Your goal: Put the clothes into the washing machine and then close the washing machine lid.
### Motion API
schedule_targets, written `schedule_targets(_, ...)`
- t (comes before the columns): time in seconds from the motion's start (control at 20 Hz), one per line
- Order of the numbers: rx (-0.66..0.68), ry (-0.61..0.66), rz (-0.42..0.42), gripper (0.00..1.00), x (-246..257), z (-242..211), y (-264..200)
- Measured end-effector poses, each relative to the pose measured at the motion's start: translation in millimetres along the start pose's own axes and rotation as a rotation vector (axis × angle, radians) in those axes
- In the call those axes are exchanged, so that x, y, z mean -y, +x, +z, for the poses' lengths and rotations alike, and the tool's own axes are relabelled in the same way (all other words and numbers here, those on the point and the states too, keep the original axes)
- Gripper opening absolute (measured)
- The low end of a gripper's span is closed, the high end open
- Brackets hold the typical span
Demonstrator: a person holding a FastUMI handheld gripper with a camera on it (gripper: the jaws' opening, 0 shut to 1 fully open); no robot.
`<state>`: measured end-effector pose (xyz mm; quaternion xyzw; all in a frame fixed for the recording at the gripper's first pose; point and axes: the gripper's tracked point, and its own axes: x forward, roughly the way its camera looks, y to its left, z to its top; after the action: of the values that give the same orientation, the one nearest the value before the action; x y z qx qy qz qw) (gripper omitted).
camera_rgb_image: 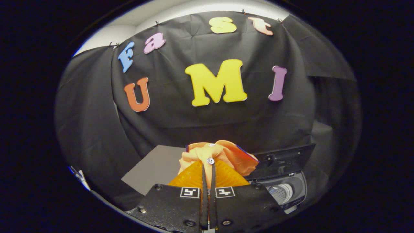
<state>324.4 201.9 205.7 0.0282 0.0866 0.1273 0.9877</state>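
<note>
The gripper (208, 168) sat low in the middle of the frame, its two fingers pressed almost together on a bunched orange cloth garment with a small white button (217, 154). The garment hung in a lump just ahead of and above the fingertips, lifted clear of everything, with a dark trim showing along its right fold.

Lower right of the frame, beyond the gripper's body, stood the small top-loading toy washing machine with a dark casing (299, 194). Its dark flat lid (284, 160) was tipped up and back, and the pale ribbed drum (282, 192) showed through the open mouth. I could not see any clothing inside the drum from there, though much of it was hidden.

So I judged the task to be at its first half: the garment was picked up but not yet in the machine, and the lid was still to be shut.

For room, a grey flat board (155, 168) lay at lower centre-left, to the left of the garment, with nothing standing on it. The way over to the drum looked open, but the raised lid stood close behind the mouth and its edge seemed the likeliest thing for the hanging cloth to catch on. The mouth itself looked narrow for the bundle.
</note>
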Motion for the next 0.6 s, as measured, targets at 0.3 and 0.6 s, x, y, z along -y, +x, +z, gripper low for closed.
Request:
schedule_targets(0.3,0.124,-0.009,-0.113,0.05,69,49,-72)
schedule_targets(0.6,0.116,0.013,-0.189,0.05,137,55,-82)
